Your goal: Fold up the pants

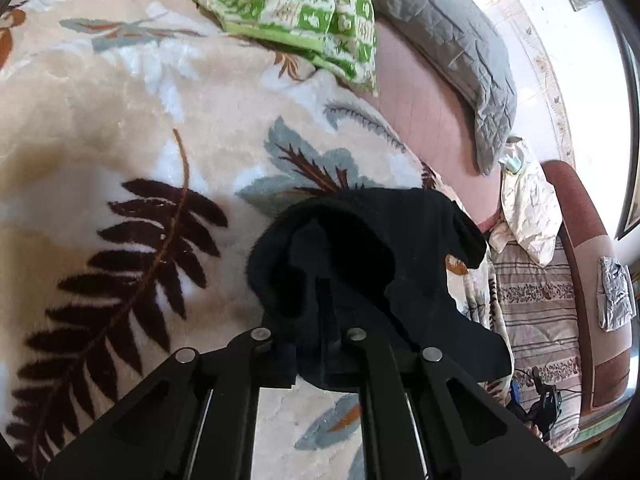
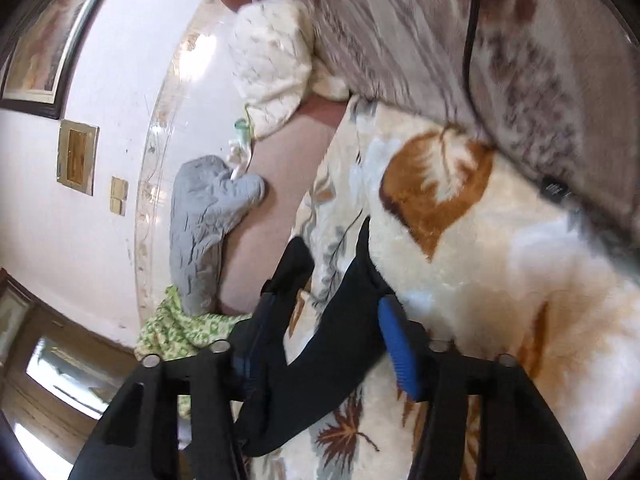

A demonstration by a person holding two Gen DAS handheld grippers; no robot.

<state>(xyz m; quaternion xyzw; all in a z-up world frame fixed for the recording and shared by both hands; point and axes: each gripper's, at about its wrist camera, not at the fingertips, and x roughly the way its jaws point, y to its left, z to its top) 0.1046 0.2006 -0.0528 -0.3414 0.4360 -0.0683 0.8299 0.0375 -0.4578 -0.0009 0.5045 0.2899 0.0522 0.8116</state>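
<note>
Black pants [image 1: 400,248] are bunched over the tip of the left gripper [image 1: 320,276], lifted above a fluffy cream blanket [image 1: 120,128] printed with dark brown fern leaves and grey-blue foliage. The black cloth drapes over both fingers and hides their tips, so whether the jaws are together or apart cannot be told. In the right wrist view, a strip of the same black pants [image 2: 320,360] runs between the fingers of the right gripper [image 2: 340,280]; the jaws stand apart, with the blue pad [image 2: 398,344] of one finger just beside the cloth and the other finger partly covered by it. A large orange leaf motif on the blanket [image 2: 500,260] lies beyond this gripper. Farther out, a green-and-white patterned cloth [image 1: 288,12] lies crumpled at the blanket's far edge, beside a grey quilted pillow [image 1: 452,48] resting on a pink sheet [image 1: 420,112]. A cream quilted pillow [image 1: 528,208] sits near a striped bedspread [image 1: 536,304].
</note>
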